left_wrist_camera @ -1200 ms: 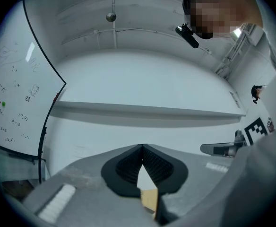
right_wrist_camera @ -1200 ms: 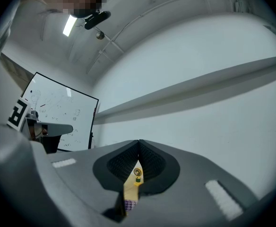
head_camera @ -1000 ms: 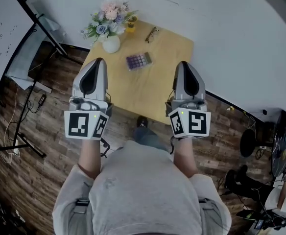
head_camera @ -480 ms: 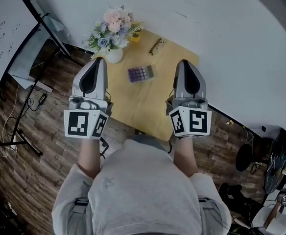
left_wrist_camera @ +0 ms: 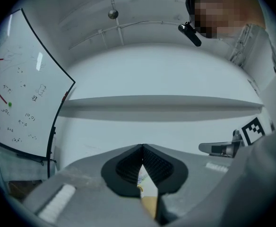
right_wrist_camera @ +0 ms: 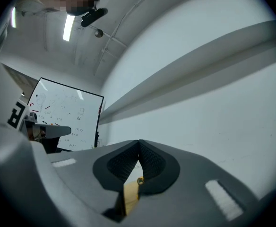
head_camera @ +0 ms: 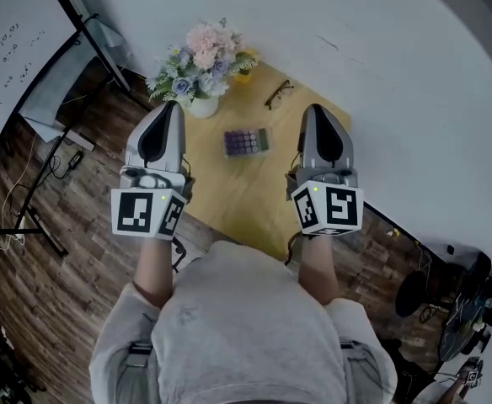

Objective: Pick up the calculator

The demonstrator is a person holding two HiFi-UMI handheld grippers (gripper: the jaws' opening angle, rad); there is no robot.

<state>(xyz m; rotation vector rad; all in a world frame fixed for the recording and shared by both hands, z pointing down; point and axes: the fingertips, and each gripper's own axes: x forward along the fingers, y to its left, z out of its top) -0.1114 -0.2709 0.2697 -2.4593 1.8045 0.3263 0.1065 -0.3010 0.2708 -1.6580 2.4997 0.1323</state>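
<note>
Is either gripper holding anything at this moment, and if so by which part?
Nothing is held. The left gripper and right gripper are both shut and empty; the calculator lies untouched on the table.

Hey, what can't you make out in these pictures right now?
- Keys on the calculator: head view, too small to read.
- The calculator in both gripper views: not shown; they aim at the wall, and shut jaws cover most of the table.
- Writing on the whiteboard: left gripper view, too small.
- yellow item: head view, partly behind the flowers.
</note>
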